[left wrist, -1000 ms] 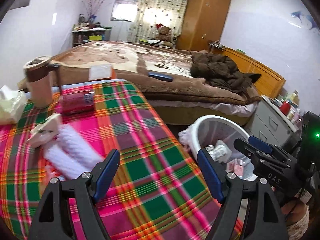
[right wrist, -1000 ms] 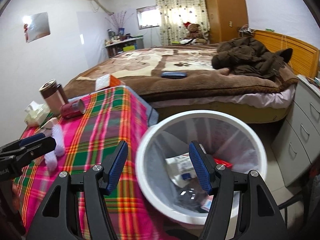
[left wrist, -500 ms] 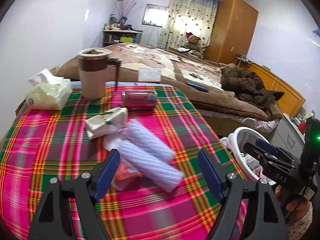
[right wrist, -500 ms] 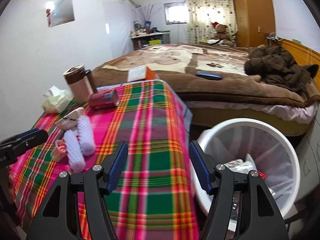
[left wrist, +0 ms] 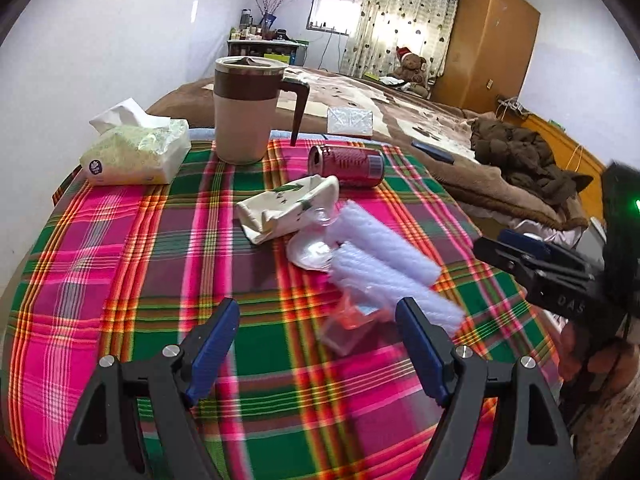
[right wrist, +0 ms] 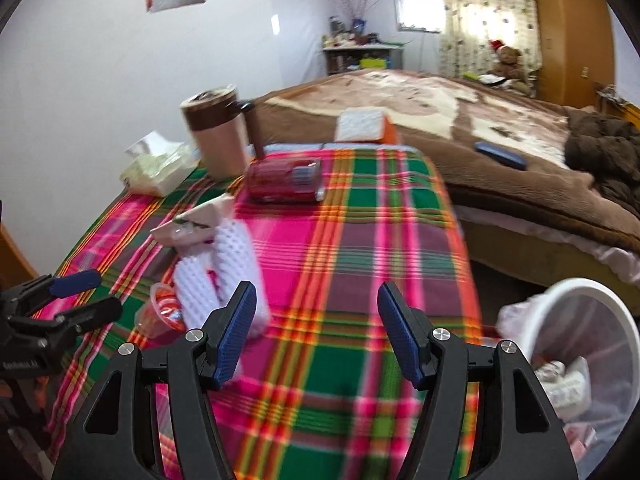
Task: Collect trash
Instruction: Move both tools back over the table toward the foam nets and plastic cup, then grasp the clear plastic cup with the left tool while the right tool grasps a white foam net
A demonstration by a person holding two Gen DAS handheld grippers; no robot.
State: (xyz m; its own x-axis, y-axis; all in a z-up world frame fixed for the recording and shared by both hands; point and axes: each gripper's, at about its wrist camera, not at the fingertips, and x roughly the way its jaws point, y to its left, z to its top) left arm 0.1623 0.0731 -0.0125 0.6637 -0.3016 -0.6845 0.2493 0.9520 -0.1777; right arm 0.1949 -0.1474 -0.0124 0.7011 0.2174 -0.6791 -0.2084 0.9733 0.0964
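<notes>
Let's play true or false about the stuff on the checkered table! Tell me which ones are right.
1. The red can lies on its side. True.
2. The left gripper holds a foam roll. False: its fingers are open with nothing gripped.
3. The tissue pack sits beside the mug. True.
4. The white bin stands on the table. False: it is on the floor beside the tablecloth.
5. The right gripper is shut. False: it is open.

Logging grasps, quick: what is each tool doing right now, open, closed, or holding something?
Left tool: open, holding nothing, above the plaid tablecloth.
Right tool: open, holding nothing.
</notes>
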